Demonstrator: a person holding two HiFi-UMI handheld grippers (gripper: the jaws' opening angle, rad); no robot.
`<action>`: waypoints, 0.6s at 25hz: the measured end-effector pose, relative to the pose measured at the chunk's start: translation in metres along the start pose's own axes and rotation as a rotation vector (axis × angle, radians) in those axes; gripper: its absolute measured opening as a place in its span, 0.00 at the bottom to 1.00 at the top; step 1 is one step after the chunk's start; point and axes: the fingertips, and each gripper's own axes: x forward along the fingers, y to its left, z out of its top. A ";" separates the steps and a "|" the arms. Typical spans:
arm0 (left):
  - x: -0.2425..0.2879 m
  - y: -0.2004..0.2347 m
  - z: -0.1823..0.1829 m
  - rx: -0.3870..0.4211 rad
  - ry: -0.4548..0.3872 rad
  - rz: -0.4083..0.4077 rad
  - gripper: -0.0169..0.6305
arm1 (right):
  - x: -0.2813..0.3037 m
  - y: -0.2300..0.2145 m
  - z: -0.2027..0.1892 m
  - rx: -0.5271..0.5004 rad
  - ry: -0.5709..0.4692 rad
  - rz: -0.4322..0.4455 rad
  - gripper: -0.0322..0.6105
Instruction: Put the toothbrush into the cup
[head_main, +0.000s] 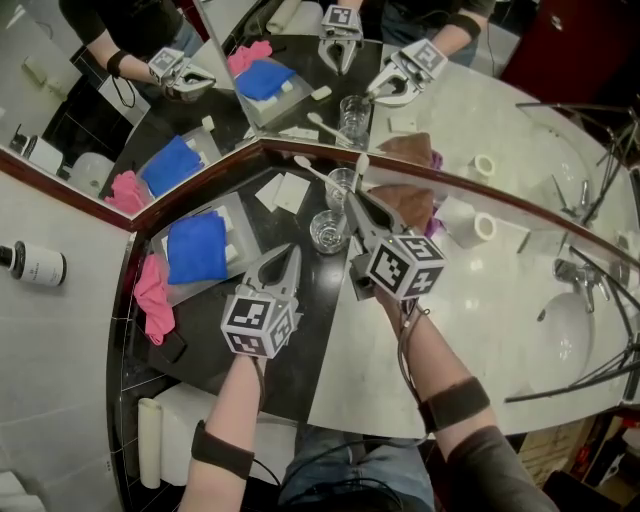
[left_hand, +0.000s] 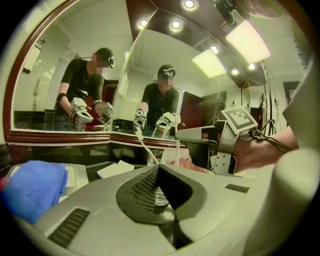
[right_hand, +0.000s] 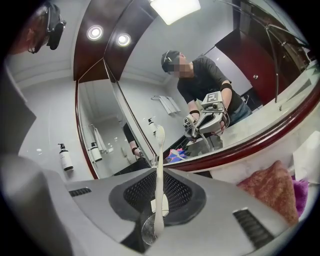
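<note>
Right gripper view: the right gripper (right_hand: 160, 199) pinches a white toothbrush (right_hand: 159, 165) by its handle. The brush stands upright with its head on top. A glass rim (right_hand: 145, 231) shows just under the handle's lower end, and I cannot tell whether the end is inside it.

In the head view this gripper is near the back edge of the counter (head_main: 470, 330), by the mirror corner, where the dark slab meets the white marble. Just to its left stands an empty glass cup (head_main: 329, 231). Behind that, closer to the mirror, a rear glass cup (head_main: 342, 186) holds a second toothbrush (head_main: 315, 172) that leans left.

The left gripper (left_hand: 159, 190) has its jaws pressed together with nothing between them. It sits over the dark slab, in front of the empty glass cup.

A blue cloth (head_main: 197, 247) lies in a tray toward the left edge, with a pink cloth (head_main: 153, 295) beside it. A brown cloth (head_main: 408, 205) and a paper roll (head_main: 470, 225) lie along the marble's back edge.
</note>
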 end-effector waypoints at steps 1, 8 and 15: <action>0.001 0.000 -0.002 -0.002 0.002 -0.002 0.03 | 0.001 -0.001 -0.003 0.002 0.005 -0.002 0.15; 0.002 0.007 -0.018 -0.019 0.027 0.000 0.03 | 0.007 -0.004 -0.028 0.000 0.053 -0.004 0.15; 0.002 0.011 -0.027 -0.039 0.034 0.004 0.03 | 0.004 -0.016 -0.050 -0.029 0.111 -0.057 0.15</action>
